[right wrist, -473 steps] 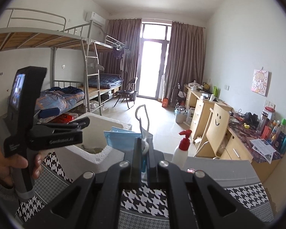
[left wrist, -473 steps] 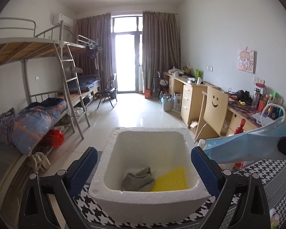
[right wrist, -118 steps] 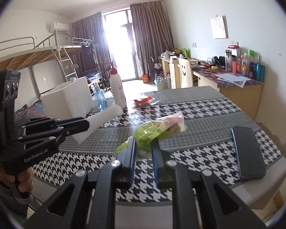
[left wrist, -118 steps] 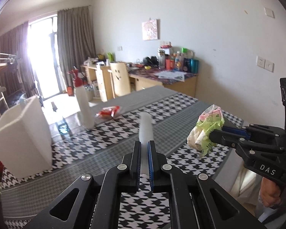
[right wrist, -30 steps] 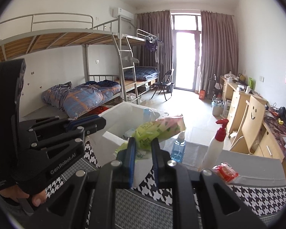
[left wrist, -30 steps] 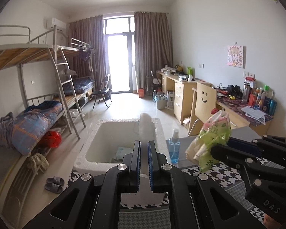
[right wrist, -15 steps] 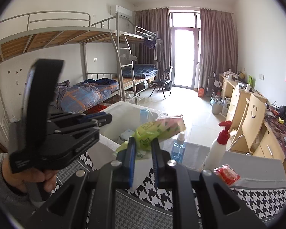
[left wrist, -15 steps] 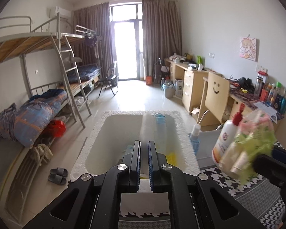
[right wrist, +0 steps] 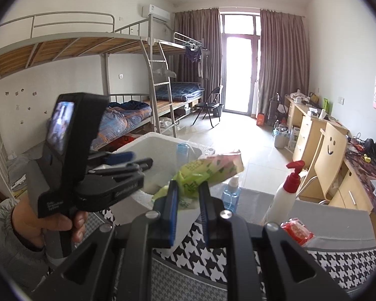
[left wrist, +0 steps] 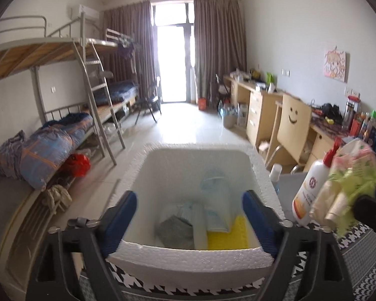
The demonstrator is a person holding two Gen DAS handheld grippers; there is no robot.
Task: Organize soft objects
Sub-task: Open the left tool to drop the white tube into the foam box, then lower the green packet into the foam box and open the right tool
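The left tongs (left wrist: 190,215) hang over the white foam box (left wrist: 188,253) with their jaws opening and nothing between them. In the box lie a grey cloth (left wrist: 174,230), a yellow sponge (left wrist: 228,234) and pale blue masks (left wrist: 214,183). The right tongs (right wrist: 186,195) are clamped on a green tissue pack (right wrist: 203,173) beside the box. A white pump bottle (right wrist: 283,198), a small blue bottle (right wrist: 230,195) and a red packet (right wrist: 297,230) stand on the houndstooth desk (right wrist: 338,266) near the box.
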